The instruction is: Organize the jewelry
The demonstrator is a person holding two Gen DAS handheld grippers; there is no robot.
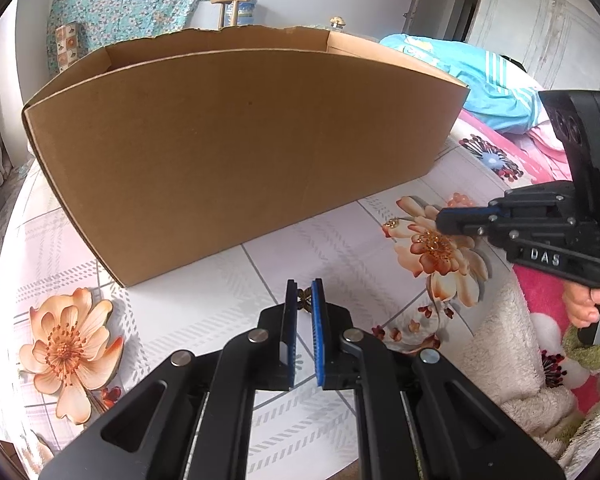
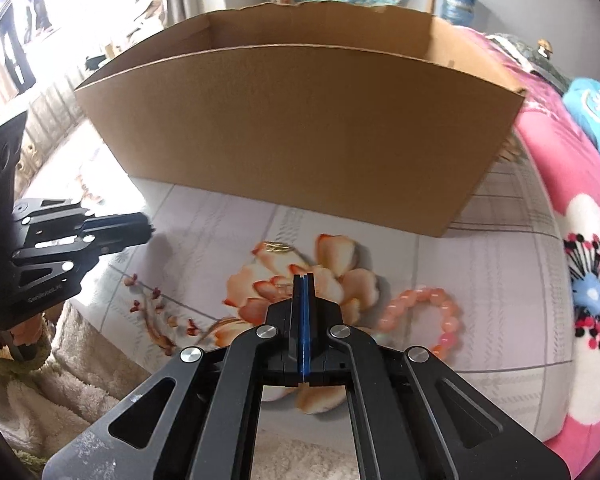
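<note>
A large open cardboard box (image 1: 236, 140) stood on a bed covered by a floral sheet (image 1: 340, 248), with a pink flowered blanket (image 2: 560, 200) alongside. Its inside floor was hidden, so whether any jewelry was already stored could not be told.

The left gripper (image 1: 305, 300) was clenched on a small bronze butterfly-shaped ornament (image 1: 305, 298), held just in front of the box. The right gripper (image 2: 304, 286) was pinched fully together with nothing visible between its jaws. A pink beaded bracelet (image 2: 424, 316) lay on the sheet just right of it, and a small gold piece (image 1: 392, 223) rested nearby, so sorting seemed to have much left.

The right gripper's body read "DAS"; the left's small lettering was too blurred to read.
</note>
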